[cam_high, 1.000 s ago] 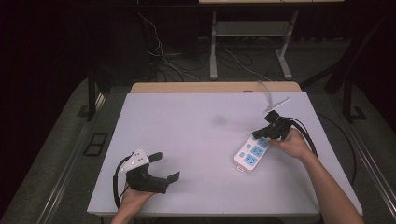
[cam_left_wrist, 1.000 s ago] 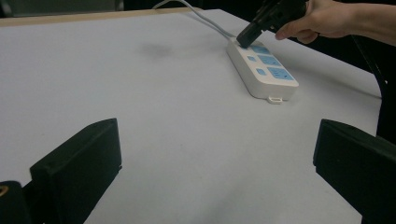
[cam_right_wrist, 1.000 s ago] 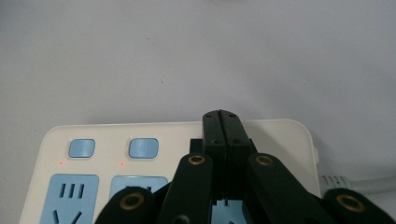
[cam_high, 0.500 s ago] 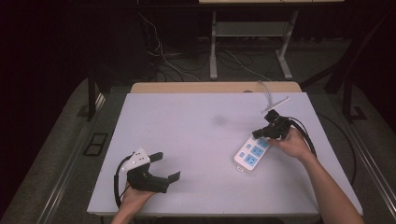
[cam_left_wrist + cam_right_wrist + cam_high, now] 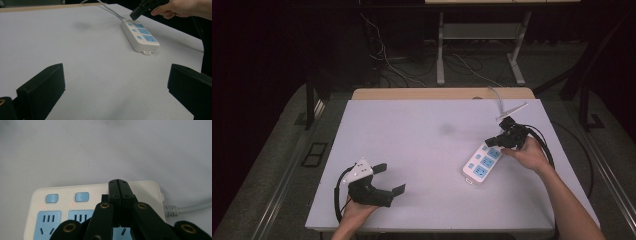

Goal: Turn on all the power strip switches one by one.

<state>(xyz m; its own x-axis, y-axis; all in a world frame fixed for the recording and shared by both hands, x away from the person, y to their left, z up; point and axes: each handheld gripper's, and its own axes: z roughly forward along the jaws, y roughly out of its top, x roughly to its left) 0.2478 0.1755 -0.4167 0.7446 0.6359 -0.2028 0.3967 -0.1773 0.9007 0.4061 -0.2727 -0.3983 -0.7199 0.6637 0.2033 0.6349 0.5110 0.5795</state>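
Observation:
A white power strip (image 5: 481, 163) with blue sockets lies at the table's right side, its cord (image 5: 190, 207) running off the far end. My right gripper (image 5: 491, 142) is shut, jaws pressed together with nothing between them. Its tip (image 5: 118, 182) rests over the strip's switch row (image 5: 62, 195), next to two blue buttons (image 5: 82, 196) with small red lights beside them. Whether the tip touches the strip I cannot tell. My left gripper (image 5: 393, 177) sits near the front left, wide open and empty (image 5: 115, 85). From there the strip (image 5: 140, 37) and the right gripper (image 5: 140, 10) lie ahead.
The white table (image 5: 412, 145) ends in a wooden strip (image 5: 442, 93) at the far edge. Beyond it, on the dark floor, are a metal stand (image 5: 477, 45) and loose cables (image 5: 387, 60). A faint grey smudge (image 5: 446, 129) marks the table's middle.

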